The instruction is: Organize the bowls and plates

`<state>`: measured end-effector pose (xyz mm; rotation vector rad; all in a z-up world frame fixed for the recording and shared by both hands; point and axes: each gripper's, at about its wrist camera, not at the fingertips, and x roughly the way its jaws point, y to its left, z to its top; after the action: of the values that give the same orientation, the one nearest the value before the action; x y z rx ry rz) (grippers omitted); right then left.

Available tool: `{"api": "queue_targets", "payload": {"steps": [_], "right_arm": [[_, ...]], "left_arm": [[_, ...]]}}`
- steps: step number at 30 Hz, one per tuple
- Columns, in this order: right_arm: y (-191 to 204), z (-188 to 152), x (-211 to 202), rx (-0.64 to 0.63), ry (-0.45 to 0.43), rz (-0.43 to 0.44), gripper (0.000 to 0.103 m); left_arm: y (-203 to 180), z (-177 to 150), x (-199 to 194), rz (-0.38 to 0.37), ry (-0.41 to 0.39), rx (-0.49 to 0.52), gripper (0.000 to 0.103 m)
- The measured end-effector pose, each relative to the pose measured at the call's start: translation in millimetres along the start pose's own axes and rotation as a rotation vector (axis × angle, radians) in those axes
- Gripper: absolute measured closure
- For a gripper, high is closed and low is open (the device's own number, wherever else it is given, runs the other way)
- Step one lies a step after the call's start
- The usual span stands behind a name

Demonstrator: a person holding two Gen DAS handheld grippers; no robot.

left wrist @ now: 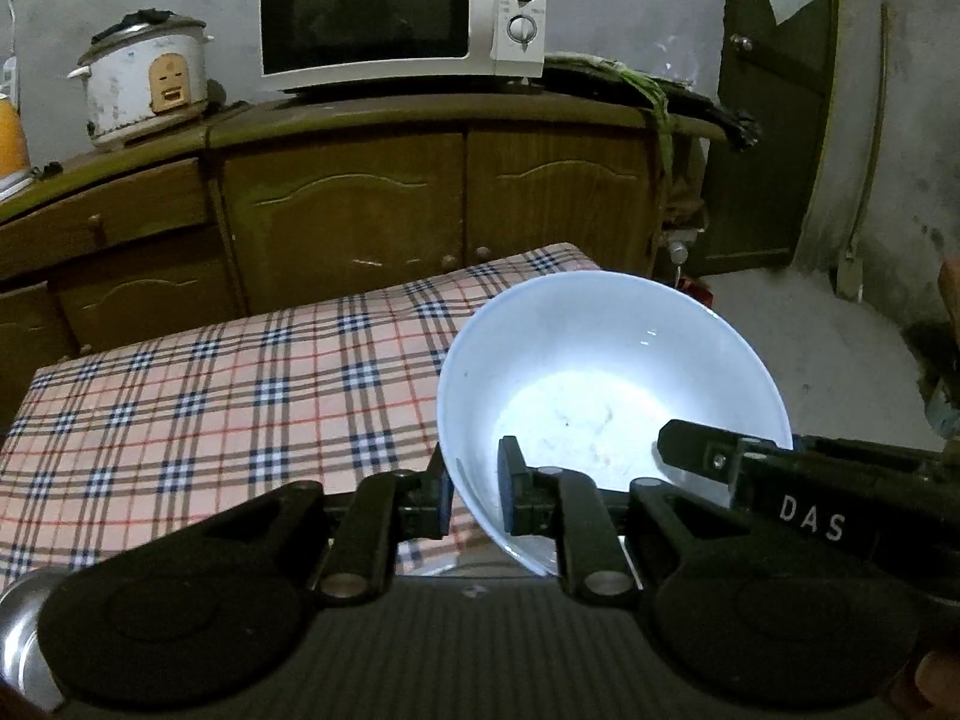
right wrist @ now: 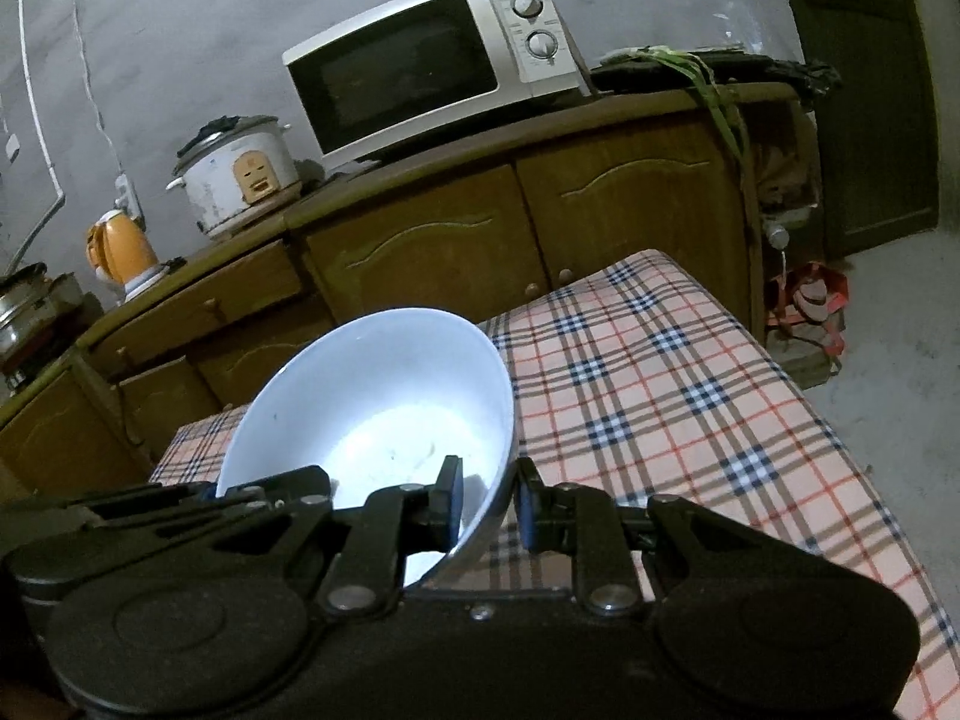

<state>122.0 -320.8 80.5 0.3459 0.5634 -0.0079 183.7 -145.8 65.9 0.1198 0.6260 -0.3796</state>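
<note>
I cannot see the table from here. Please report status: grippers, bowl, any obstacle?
Left gripper shut on white bowl rim; right gripper shut on opposite rim. Bowl held above checked tablecloth. Nothing in the way.

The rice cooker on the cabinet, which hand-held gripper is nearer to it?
Left, judging by which side of the white bowl each grips. The left hand-held gripper clamps the rim toward the rice cooker; the right hand-held gripper clamps the opposite rim.

on the side of my right gripper (left wrist: 810, 474), where it reaches into my left camera's view, white letters read "das". the microwave (left wrist: 402, 15) carries a small brand mark above its top dial; it looks like "midea", though too blurred to be sure.
</note>
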Motion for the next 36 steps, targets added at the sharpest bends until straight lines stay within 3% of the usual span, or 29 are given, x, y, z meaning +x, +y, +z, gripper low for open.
{"api": "queue_targets", "payload": {"steps": [13,36], "right_arm": [[23,-40,-13,-0.031,0.045,0.014,0.079],[19,-97,34,-0.020,0.209,0.008,0.079]], "left_arm": [[15,-35,-19,0.021,0.016,-0.020,0.087],[33,-87,13,0.056,0.146,-0.018,0.087]]}}
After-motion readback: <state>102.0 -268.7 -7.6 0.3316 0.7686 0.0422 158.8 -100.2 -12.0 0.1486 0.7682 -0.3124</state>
